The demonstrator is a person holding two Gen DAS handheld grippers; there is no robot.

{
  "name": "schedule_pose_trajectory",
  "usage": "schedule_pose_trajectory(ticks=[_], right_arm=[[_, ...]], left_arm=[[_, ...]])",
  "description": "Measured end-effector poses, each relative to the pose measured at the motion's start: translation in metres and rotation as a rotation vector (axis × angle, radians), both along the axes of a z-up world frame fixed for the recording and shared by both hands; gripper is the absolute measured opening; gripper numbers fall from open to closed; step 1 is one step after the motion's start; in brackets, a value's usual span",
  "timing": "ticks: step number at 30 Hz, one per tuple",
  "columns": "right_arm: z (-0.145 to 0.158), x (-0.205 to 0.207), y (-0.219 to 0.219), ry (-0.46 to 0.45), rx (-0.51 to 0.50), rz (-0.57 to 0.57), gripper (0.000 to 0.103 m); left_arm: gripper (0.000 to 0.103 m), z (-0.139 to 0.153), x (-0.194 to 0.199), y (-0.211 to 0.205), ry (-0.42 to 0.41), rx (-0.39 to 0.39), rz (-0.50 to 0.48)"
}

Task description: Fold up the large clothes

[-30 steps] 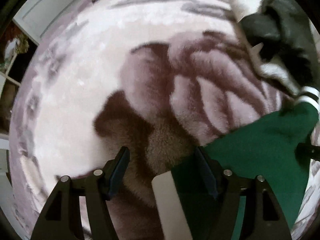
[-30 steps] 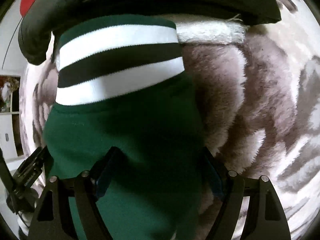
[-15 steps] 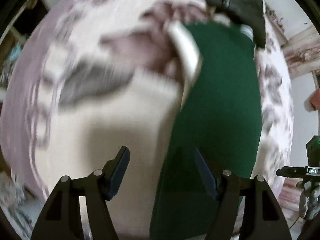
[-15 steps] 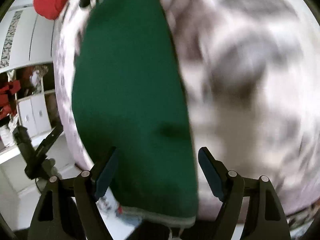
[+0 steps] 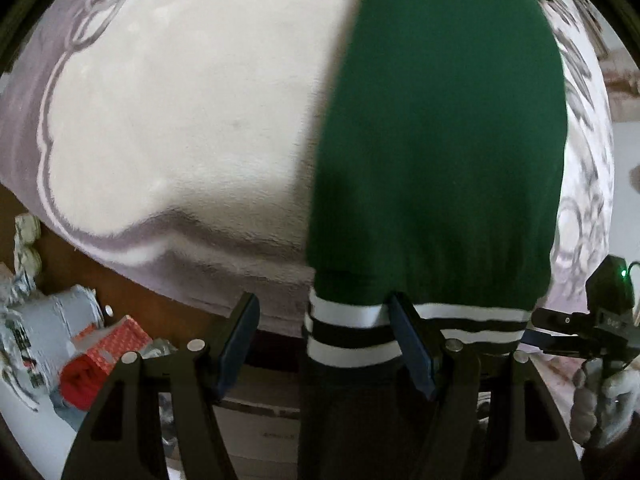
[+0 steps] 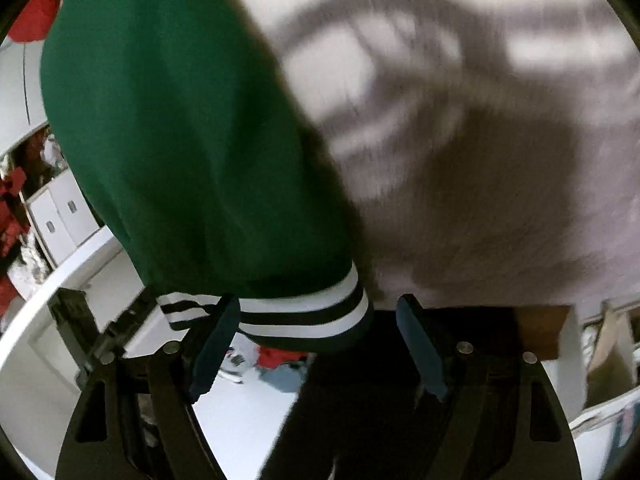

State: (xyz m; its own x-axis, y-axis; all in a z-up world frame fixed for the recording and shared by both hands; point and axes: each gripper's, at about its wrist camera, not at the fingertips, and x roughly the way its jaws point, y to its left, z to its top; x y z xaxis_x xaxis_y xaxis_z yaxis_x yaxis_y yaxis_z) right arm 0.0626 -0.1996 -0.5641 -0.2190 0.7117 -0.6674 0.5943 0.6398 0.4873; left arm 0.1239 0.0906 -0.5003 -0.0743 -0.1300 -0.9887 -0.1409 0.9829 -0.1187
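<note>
The big fluffy blanket on the bed now fills the view, and the green jacket lies long and flat on it. Both grippers have slid back to its striped hem. The left gripper and right gripper stand wide, holding nothing, ready to grab the hem. No writing can be read.

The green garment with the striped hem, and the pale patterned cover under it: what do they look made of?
The green garment looks like matte knit, perhaps fleece or jersey: smooth, no sheen. Its black-and-white striped hem looks like ribbed elastic knit. The pale patterned cover looks like plush blanket: fuzzy nap at its edge.
</note>
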Motion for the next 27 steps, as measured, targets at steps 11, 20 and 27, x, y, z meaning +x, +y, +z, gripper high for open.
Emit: schedule_pose_trajectory(ticks=[11,20,27], right_arm=[[0.058,-0.004,0.056,-0.158,-0.084,0.022,0.006],[0.049,-0.002,0.071,-0.136,-0.131,0.067,0.006],[0.018,0.012,0.068,-0.053,-0.032,0.054,0.024]], left_arm=[[0.008,0.048,-0.011,0.001,-0.183,0.029,0.020],[0.003,0.002,-0.011,0.053,-0.103,0.067,0.108],[0.005,0.037,-0.009,0.075,-0.175,-0.195,0.287]])
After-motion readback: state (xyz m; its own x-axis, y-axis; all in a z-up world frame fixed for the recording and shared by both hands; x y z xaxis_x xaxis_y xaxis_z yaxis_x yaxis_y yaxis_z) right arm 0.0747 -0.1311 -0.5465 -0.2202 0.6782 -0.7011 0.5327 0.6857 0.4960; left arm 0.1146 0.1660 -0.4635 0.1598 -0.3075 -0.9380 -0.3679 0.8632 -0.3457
